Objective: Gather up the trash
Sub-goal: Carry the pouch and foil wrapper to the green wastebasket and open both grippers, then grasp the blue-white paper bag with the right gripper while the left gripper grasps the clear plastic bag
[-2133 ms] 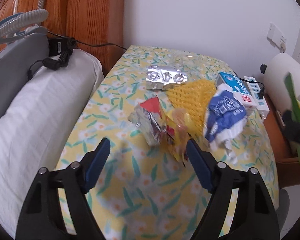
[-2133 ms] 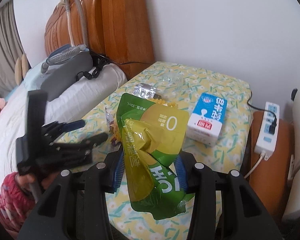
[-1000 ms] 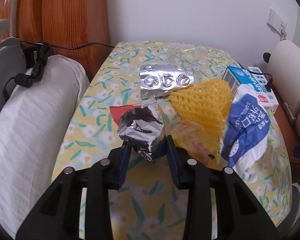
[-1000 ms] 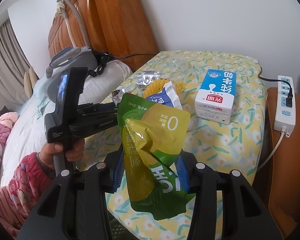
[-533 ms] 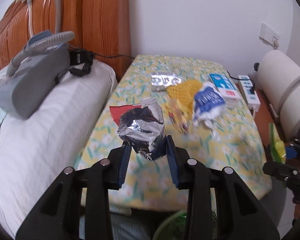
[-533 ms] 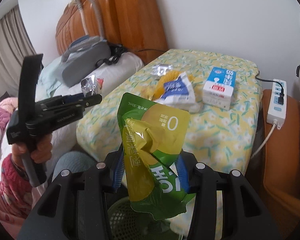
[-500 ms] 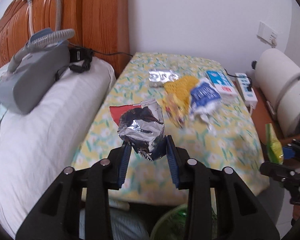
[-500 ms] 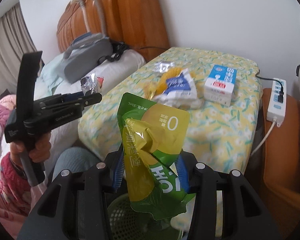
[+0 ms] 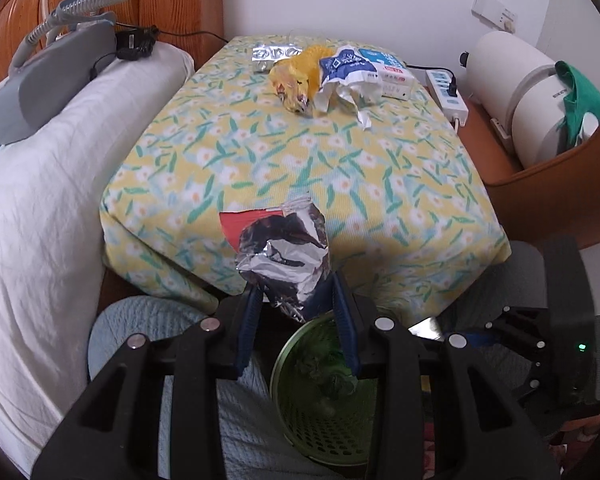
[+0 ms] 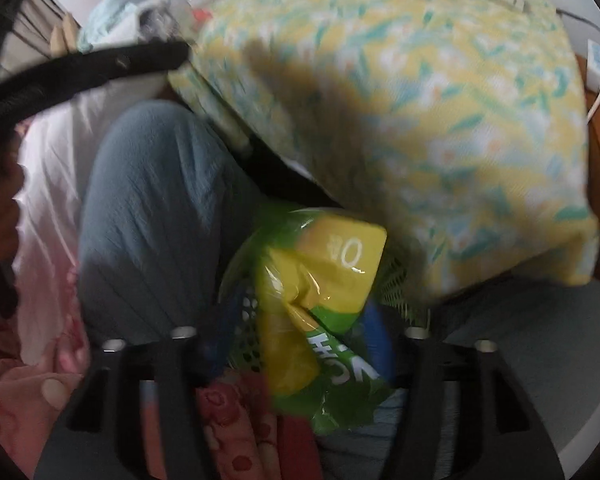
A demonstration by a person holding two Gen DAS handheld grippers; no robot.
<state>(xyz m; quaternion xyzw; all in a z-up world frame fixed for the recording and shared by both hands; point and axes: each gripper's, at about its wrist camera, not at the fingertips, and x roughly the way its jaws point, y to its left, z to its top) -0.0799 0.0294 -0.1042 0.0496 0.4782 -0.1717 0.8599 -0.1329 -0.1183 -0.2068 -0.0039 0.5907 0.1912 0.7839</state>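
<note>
Left gripper point(image 9: 296, 316) clamped on crumpled silver foil wrapper point(image 9: 286, 260), above round green perforated bin point(image 9: 300, 412). Right gripper point(image 10: 300, 344) jaws just opening; green-yellow plastic pouch point(image 10: 320, 304) between them over bin, contact with pads unclear through blur.

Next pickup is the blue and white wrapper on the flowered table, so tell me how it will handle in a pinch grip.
The blue and white wrapper looks crumpled and torn, so probably floppy and light. Its ragged white edges may tear or slip free. It touches the yellow foam net, which might drag along.
</note>
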